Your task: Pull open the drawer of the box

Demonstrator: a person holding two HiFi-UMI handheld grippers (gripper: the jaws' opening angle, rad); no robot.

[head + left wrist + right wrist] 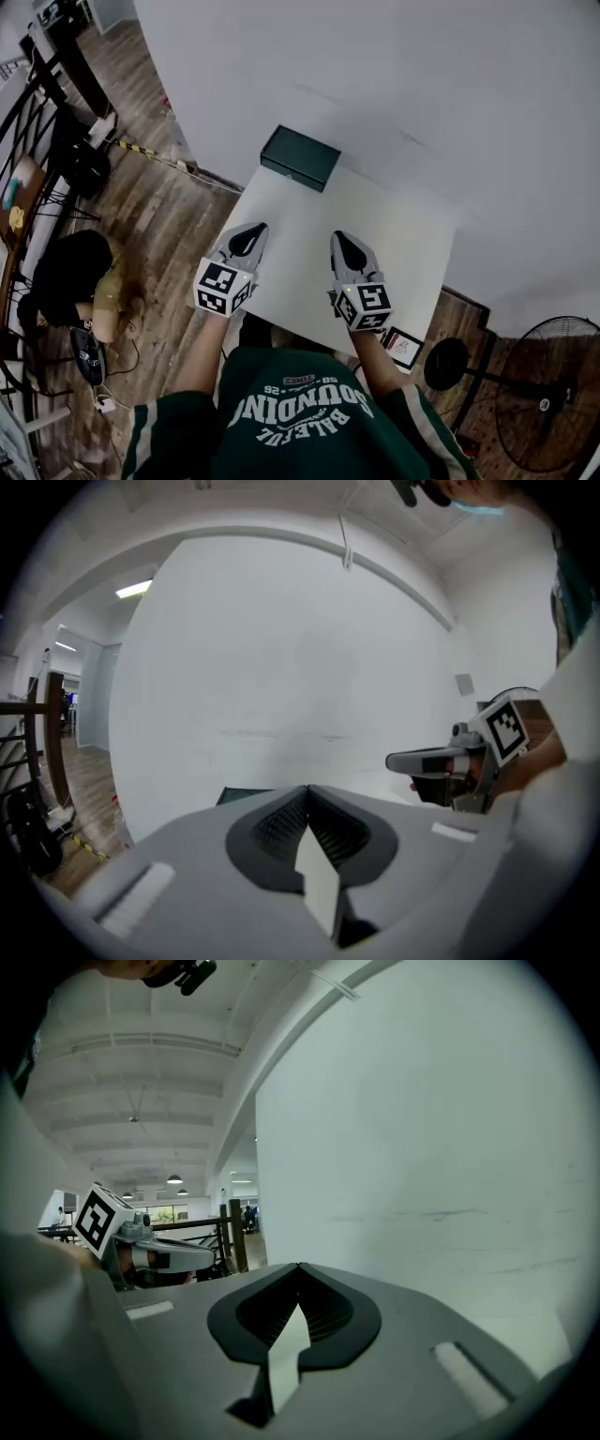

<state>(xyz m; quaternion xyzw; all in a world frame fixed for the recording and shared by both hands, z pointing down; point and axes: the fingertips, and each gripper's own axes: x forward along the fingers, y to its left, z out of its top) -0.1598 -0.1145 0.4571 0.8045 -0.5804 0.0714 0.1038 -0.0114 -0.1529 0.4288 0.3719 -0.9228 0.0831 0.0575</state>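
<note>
My left gripper [249, 234] left of centre, jaws together on nothing, box [300, 157] (dark green) upper centre at the table's [300, 281] far edge, well apart from both grippers, my right gripper [343, 246] closed too, empty.

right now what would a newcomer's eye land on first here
First come the two tongs held side by side over the white table: the left tongs and the right tongs, both shut and empty. Then there is the dark green box, alone at the table's far edge by the wall, ahead of both tongs and untouched.
</note>
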